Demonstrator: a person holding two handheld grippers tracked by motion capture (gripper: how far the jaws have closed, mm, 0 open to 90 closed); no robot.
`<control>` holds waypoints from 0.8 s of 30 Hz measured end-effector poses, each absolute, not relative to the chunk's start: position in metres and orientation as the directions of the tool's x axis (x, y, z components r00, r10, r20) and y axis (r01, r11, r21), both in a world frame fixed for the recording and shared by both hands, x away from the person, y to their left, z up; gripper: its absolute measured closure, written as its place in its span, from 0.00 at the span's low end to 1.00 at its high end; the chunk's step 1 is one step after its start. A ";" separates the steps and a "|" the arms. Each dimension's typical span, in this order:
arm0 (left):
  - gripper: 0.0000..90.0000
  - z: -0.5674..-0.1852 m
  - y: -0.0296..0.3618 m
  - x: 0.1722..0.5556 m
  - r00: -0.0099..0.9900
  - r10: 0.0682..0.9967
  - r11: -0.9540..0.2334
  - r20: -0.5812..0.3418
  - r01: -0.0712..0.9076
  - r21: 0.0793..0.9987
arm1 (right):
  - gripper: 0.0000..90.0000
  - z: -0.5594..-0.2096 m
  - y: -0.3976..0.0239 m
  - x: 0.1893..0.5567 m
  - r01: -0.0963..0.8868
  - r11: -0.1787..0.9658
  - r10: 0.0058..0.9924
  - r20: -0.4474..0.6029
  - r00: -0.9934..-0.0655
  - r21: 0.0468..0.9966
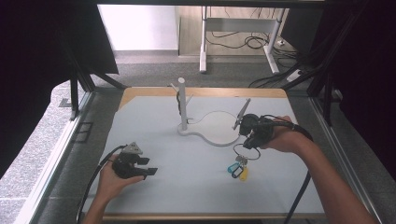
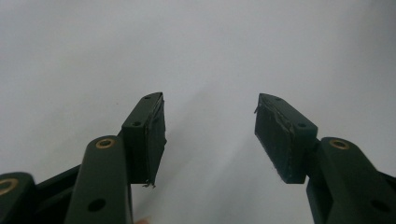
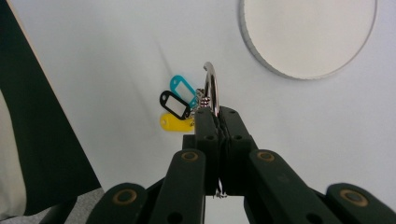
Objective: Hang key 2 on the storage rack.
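My right gripper point(image 1: 250, 142) point(image 3: 218, 114) is shut on a metal key ring point(image 3: 212, 88) point(image 1: 244, 151), just in front of the stand's round base. A teal tag point(image 3: 181, 86), a black tag point(image 3: 175, 104) and a yellow tag point(image 3: 176, 123) hang from the ring; in the high view the bunch of tags point(image 1: 238, 169) hangs down toward the grey mat. My left gripper point(image 1: 150, 166) point(image 2: 210, 121) rests low at the front left of the mat, open, with nothing but bare mat between its pads.
A white peg stand point(image 1: 183, 106) rises from a flat white base point(image 1: 217, 128) point(image 3: 308, 32) in the middle of the mat; something dark hangs on one peg. The grey mat point(image 1: 187, 172) lies on a wooden table, with dark frame posts at both sides.
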State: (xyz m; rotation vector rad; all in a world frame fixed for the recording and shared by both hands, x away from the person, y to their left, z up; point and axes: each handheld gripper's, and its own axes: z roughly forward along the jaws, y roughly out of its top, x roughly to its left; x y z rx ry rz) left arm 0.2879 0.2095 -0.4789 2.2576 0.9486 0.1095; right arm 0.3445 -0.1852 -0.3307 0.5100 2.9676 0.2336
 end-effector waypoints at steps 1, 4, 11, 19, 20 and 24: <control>0.48 -0.479 0.209 0.288 0.731 0.659 -0.505 -0.174 0.603 0.617 | 0.98 -0.331 -0.185 0.345 0.321 0.931 0.340 -0.093 -0.936 0.172; 0.48 -0.479 0.210 0.288 0.732 0.658 -0.506 -0.176 0.603 0.616 | 0.98 -0.321 -0.193 0.350 0.351 0.917 0.371 -0.081 -0.925 0.190; 0.48 -0.480 0.211 0.288 0.731 0.659 -0.505 -0.176 0.603 0.617 | 0.98 -0.307 -0.201 0.356 0.393 0.893 0.416 -0.069 -0.907 0.219; 0.48 -0.481 0.210 0.288 0.731 0.659 -0.505 -0.177 0.604 0.616 | 0.98 -0.290 -0.204 0.370 0.450 0.864 0.478 -0.090 -0.874 0.225; 0.48 -0.480 0.210 0.288 0.732 0.659 -0.506 -0.176 0.603 0.617 | 0.98 -0.290 -0.203 0.372 0.453 0.862 0.482 -0.091 -0.871 0.227; 0.48 -0.480 0.210 0.288 0.735 0.656 -0.512 -0.171 0.600 0.615 | 0.98 -0.289 -0.201 0.381 0.487 0.840 0.518 -0.081 -0.852 0.239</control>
